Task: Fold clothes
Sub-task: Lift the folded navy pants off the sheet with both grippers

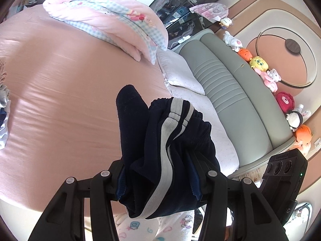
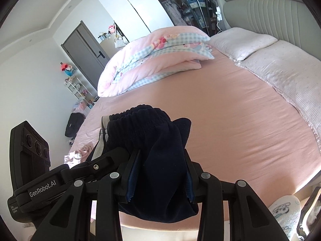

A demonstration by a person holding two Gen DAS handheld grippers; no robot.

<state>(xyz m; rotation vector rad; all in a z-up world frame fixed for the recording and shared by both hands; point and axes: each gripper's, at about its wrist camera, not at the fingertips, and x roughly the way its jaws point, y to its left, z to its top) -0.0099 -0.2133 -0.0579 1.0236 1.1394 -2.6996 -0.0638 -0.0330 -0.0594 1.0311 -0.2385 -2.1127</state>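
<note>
Low in the left wrist view, the left gripper [image 1: 160, 182] has its jaws partly closed on a bunched wad of the dark trousers [image 1: 160, 150], whose white side stripe runs down the middle of the frame. The cloth fills the gap and spills over both fingers. In the right wrist view the right gripper [image 2: 158, 182] clamps another bunch of the trousers [image 2: 160, 160] the same way, the gathered waistband humped above the jaws at frame centre. The garment looks lifted clear of the bed [image 2: 240, 130], though the lower folds are hidden. Beyond, a folded pink quilt [image 2: 156, 60] lies on the sheet at upper centre, and two pillows [image 2: 270, 64] sit at the upper right.
</note>
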